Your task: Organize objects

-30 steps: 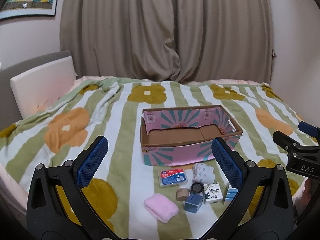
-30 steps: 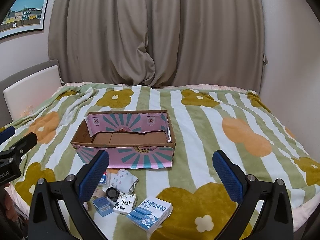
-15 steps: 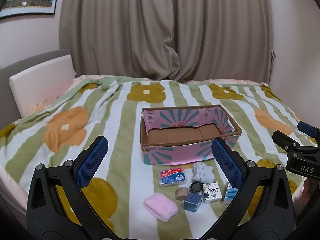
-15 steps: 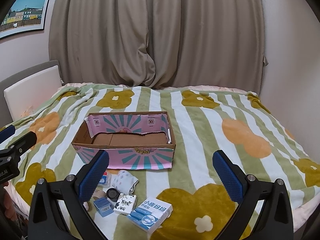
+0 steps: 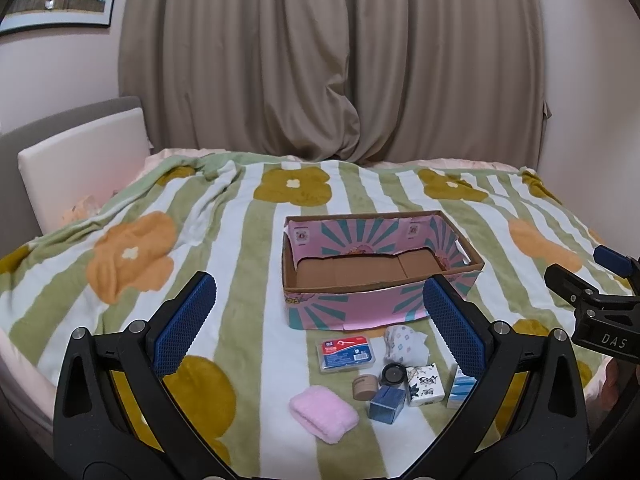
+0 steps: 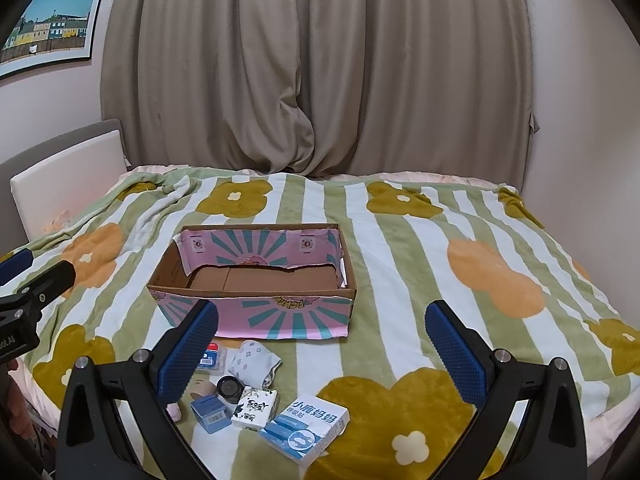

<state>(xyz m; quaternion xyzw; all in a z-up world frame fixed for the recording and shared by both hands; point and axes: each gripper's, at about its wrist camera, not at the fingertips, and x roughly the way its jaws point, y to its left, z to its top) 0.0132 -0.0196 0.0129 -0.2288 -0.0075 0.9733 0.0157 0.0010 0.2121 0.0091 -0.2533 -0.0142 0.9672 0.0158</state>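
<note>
An open pink cardboard box [image 5: 384, 308] [image 6: 256, 316] sits empty on the bed. Small items lie in a cluster before it: a pink folded cloth [image 5: 323, 412], a clear floss case [image 5: 346, 354], a patterned sock roll [image 5: 404, 342] [image 6: 256, 364], a black round jar [image 5: 393, 373] [image 6: 229, 387], a tan tape roll [image 5: 365, 387], a blue cube box [image 5: 386, 404] [image 6: 209, 412], a white patterned box [image 5: 425, 385] [image 6: 256, 407] and a blue-white carton [image 6: 306, 426]. My left gripper [image 5: 320, 320] and right gripper [image 6: 322, 344] hover open above the near edge, holding nothing.
The bed carries a green-striped flower blanket [image 5: 248, 264] [image 6: 440, 280]. A padded headboard [image 5: 76, 164] stands at the left, curtains [image 5: 332, 60] behind, a wall close on the right. The right gripper's body shows in the left wrist view at the right edge [image 5: 592, 312].
Both views have shifted only slightly; the grippers stay open and no object has moved.
</note>
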